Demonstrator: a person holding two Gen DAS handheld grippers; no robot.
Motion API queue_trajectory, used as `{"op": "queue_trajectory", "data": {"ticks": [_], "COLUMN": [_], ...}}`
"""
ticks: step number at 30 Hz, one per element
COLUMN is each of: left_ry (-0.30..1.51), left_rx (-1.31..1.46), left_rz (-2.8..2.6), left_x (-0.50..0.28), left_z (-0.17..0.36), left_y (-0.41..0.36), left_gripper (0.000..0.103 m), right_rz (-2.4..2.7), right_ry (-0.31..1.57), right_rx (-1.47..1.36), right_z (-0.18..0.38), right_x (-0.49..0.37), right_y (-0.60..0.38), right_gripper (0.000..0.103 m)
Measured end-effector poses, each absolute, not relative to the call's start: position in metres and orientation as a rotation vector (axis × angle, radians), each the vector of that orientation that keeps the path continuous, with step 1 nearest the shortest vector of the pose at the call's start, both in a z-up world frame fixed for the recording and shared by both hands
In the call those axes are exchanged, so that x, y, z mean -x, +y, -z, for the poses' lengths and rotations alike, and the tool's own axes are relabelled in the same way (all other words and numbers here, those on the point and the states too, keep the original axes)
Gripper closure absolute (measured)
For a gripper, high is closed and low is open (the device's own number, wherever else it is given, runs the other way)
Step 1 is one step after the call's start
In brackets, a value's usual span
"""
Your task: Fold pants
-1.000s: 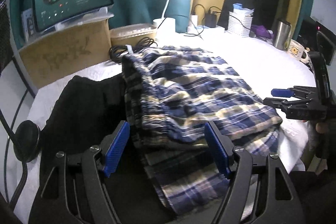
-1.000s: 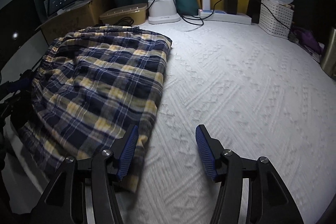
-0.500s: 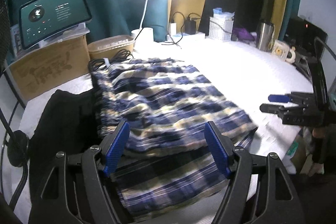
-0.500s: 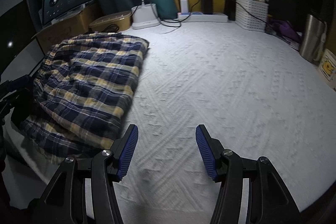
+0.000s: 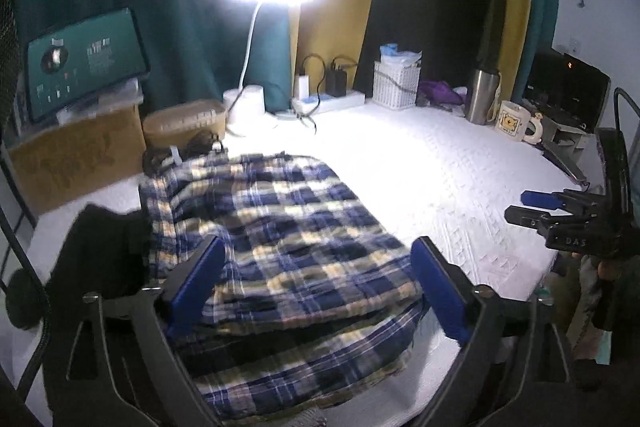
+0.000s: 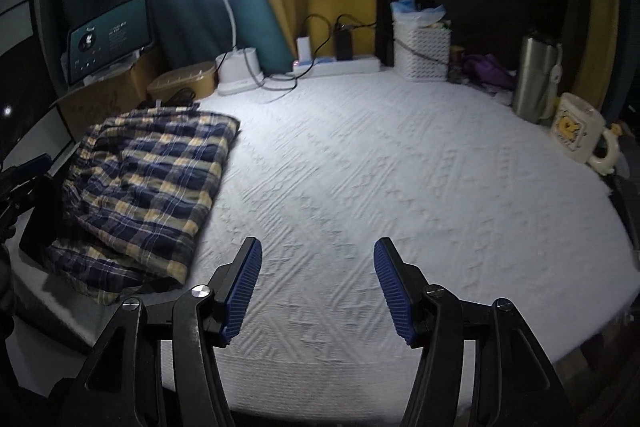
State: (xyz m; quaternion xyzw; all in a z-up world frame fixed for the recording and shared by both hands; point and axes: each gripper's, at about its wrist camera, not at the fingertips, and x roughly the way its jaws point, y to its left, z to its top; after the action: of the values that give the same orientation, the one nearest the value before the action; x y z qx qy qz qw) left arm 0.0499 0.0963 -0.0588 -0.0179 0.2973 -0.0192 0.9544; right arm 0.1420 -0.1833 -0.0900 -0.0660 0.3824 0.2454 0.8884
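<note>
Blue-padded left tool (image 5: 316, 287) and right tool (image 6: 318, 293) both wide open, empty, above plaid pants (image 5: 288, 239).

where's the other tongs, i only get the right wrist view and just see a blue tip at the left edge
Observer: The left tongs are open, above the near end of the plaid pants, holding nothing.
Operator: anything beside the pants on that far side
Observer: Yes, a black garment lies against the pants' left edge.
Operator: are my tongs near the cloth
Observer: The left view shows the right tongs open, off past the white bedspread's right edge, apart from the pants.
</note>
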Motion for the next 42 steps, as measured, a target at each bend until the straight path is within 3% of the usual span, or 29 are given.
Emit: {"op": "queue_trajectory", "data": {"ticks": [9,14,25,42], "left_ry": [0.488,0.423,0.322,0.143], "left_rx": [0.029,0.008,-0.033,-0.081], "left_rz": [0.072,0.083,0.025,-0.045], "left_x": [-0.050,-0.044,-0.033,0.005], "left_z": [0.025,0.007,-0.027,-0.072], "left_y": [0.070,0.056,0.039,0.035], "left_gripper": [0.001,0.001,0.001,0.001], "right_rz": [-0.452,-0.418,-0.372,-0.349], "right_ry": [0.687,0.620,0.497,0.342], "right_rx": [0.123,0.106,0.094,0.043], "right_z": [0.047,0.022,-0.027,-0.085], "right_x": [-0.125,-0.114,-0.088,-0.052], "right_y": [-0.209,-0.226,-0.242,-0.240], "right_gripper": [0.029,0.019,0.018,0.002]}}
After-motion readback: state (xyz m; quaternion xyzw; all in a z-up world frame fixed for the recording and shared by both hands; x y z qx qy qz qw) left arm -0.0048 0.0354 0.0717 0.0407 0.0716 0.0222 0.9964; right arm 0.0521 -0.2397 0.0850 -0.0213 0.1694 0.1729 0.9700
